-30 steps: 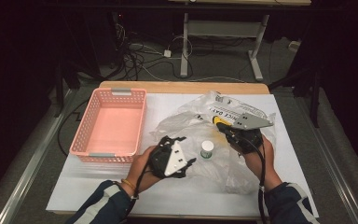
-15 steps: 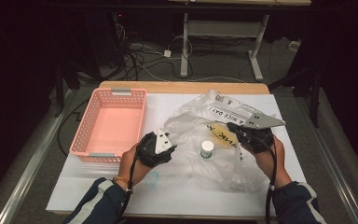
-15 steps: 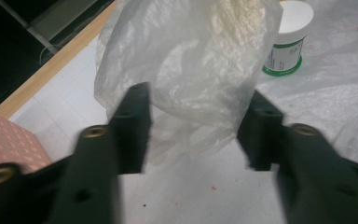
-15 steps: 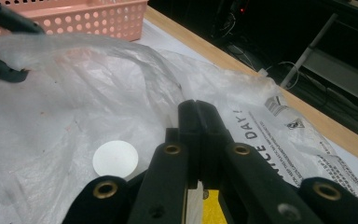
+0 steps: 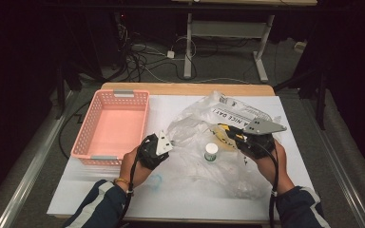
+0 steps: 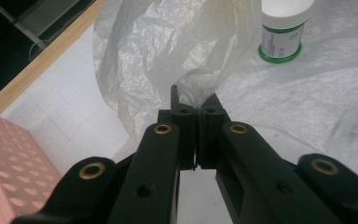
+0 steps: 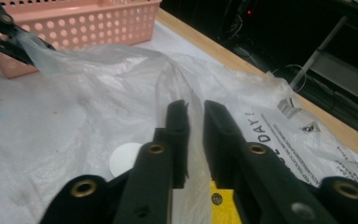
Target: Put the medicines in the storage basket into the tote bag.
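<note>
L gripper [image 5: 164,142] sits near the basket's near right corner, jaws pinched tight on a gathered fold of the bag [image 5: 228,142]; in the left gripper view [image 6: 193,112] the film bunches right at the tips w/ no gap between them. R gripper [image 5: 235,137] is on the bag's right part, w/ a grey plate on top and yellow on its body. In the right gripper view [image 7: 195,116] a strip of film runs up between the jaws, w/ a narrow gap showing; can't tell if they actually grip it.

Bag is thin clear plastic w/ black print, crumpled and spread over the table [image 5: 100,199] centre-right, stretched between both grippers. Bottle [image 5: 211,152] stands upright, white cap, green band at its base, betw. the two grippers; looks to be on top of the film in the left gripper view [image 6: 284,30], though can't tell for sure.

Basket [image 5: 111,126] is pink, on the table's left, just beside the L gripper. Both hands hold the grippers from the near edge; sleeves dark w/ light stripes.
</note>
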Available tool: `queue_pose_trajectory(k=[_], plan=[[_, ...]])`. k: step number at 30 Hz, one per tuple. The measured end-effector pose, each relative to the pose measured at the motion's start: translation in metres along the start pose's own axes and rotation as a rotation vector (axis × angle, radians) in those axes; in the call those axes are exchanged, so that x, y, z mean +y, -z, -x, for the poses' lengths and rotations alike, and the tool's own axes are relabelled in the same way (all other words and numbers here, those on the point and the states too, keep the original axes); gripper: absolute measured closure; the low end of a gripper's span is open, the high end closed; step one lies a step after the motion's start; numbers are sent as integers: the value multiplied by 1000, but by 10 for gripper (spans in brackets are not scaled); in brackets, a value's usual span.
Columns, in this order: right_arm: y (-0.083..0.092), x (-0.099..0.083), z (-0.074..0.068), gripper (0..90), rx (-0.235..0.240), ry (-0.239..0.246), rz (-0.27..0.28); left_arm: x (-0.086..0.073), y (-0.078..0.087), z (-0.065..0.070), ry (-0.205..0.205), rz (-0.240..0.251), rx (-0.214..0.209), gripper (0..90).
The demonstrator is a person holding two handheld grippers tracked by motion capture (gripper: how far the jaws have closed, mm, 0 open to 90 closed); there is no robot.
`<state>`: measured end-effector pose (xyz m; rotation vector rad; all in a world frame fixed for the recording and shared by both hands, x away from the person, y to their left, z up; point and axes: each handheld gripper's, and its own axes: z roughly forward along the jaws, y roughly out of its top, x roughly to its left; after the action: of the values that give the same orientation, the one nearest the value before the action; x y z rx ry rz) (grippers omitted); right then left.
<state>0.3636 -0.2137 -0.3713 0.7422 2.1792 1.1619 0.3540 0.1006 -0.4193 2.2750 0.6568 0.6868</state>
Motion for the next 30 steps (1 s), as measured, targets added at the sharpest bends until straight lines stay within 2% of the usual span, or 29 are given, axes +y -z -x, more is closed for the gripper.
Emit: queue_pose_trajectory(k=[3,5,7,8,11,13,16,18,21,23,26,28,29,30], plan=[[12,3,-3,703,23,-3,28,-1,0,-2,8,-16,23,861],[24,3,-6,668,55,6,44,-1,0,-3,18,-24,32,862],[38,2,-10,591,71,16,40,-2,0,-4,23,-29,35,862],[45,1,-13,588,72,24,39,-2,-1,-4,23,-32,36,862],[65,-7,-24,520,107,24,56,-2,-1,-4,26,-37,40,863],[76,-14,-32,471,124,48,41,-2,-2,-5,28,-37,42,863],[91,-24,-42,418,173,52,48,-2,-3,-6,28,-44,47,863],[101,-28,-50,374,212,84,46,-3,-5,-7,32,-49,53,863],[113,-34,-61,311,278,89,63,-3,-6,-8,33,-49,52,863],[114,-41,-68,271,304,106,42,-3,-7,-8,36,-51,50,863],[111,-54,-77,249,346,153,-29,-3,-8,-8,38,-52,45,863],[104,-63,-80,254,341,174,-73,-3,-7,-8,37,-52,44,863],[100,-67,-81,295,334,187,-102,-3,-7,-8,37,-50,44,863],[95,-71,-81,392,319,206,-132,-3,-7,-8,36,-48,41,863]])
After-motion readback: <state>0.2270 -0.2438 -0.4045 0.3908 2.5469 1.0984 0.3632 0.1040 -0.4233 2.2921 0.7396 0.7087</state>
